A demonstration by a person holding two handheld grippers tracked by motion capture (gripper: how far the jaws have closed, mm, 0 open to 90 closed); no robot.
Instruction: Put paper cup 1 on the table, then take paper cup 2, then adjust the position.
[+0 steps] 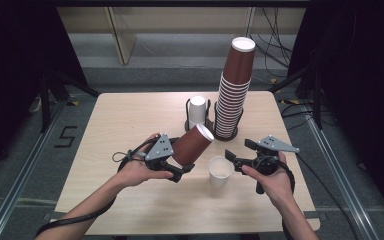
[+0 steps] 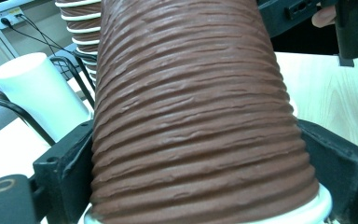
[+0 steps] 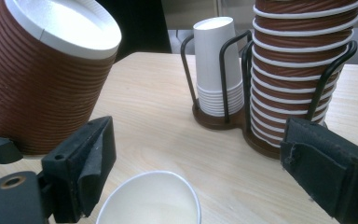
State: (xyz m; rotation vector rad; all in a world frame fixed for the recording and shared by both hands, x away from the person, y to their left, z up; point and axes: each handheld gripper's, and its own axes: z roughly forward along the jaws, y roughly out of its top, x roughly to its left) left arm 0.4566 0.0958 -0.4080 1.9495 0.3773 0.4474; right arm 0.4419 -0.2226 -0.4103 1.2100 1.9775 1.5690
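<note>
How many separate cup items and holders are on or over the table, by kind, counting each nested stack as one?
Loose brown ribbed cup, held in the left tool: 1
Loose white cup, upright on the table: 1
Brown cup stack: 1
White cup stack: 1
Black wire holders: 2
Total: 6

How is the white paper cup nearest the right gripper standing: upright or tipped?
Upright: the white paper cup stands on the wooden table, its open mouth facing up.

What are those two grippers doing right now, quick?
Left gripper: closed on the ribbed brown paper cup, held tilted above the table.
Right gripper: open, holding nothing; its fingers flank the upright white paper cup without pressing it.
</note>
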